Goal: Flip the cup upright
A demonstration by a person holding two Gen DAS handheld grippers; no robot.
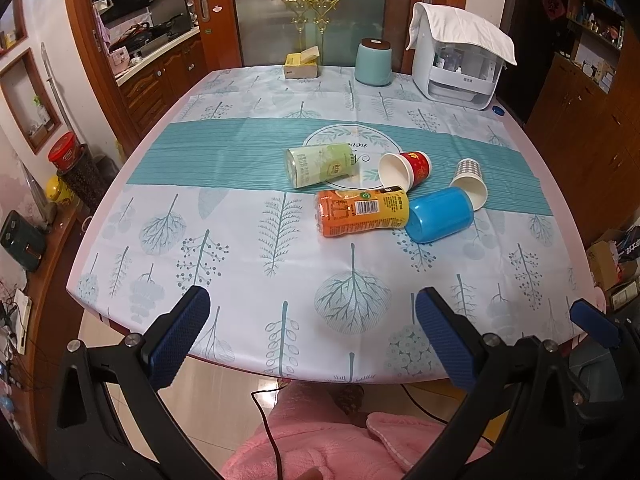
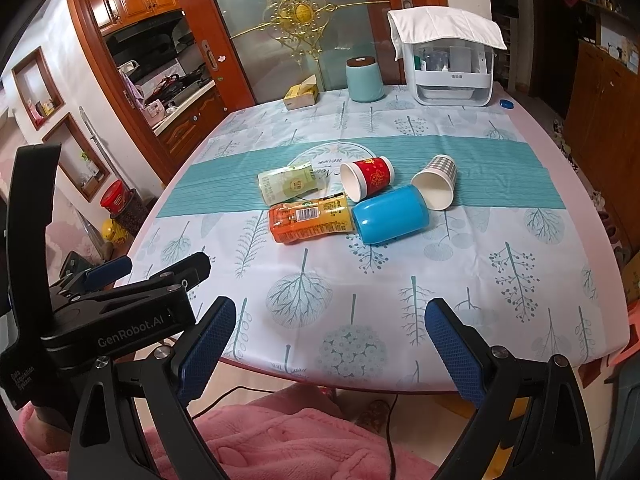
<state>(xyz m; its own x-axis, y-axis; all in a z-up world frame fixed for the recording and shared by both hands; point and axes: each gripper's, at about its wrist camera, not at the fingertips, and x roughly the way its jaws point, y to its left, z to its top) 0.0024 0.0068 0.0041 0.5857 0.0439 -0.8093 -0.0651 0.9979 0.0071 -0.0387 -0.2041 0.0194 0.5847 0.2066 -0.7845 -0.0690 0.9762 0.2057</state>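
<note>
Several cups lie on their sides mid-table: a blue plastic cup (image 1: 438,214) (image 2: 390,214), a red paper cup (image 1: 404,170) (image 2: 368,178), a checked paper cup (image 1: 470,182) (image 2: 436,184), an orange-yellow tube cup (image 1: 362,210) (image 2: 310,218) and a pale green tube cup (image 1: 320,164) (image 2: 290,184). My left gripper (image 1: 312,336) is open and empty, held before the table's near edge. My right gripper (image 2: 332,348) is open and empty, also at the near edge. The left gripper also shows in the right wrist view (image 2: 148,268) at the left.
At the table's far edge stand a white appliance under a cloth (image 1: 460,60) (image 2: 448,64), a teal canister (image 1: 374,62) (image 2: 364,80) and a yellow tissue box (image 1: 302,64) (image 2: 300,96). The patterned tablecloth (image 1: 240,240) covers the table. Pink clothing (image 1: 320,440) is below.
</note>
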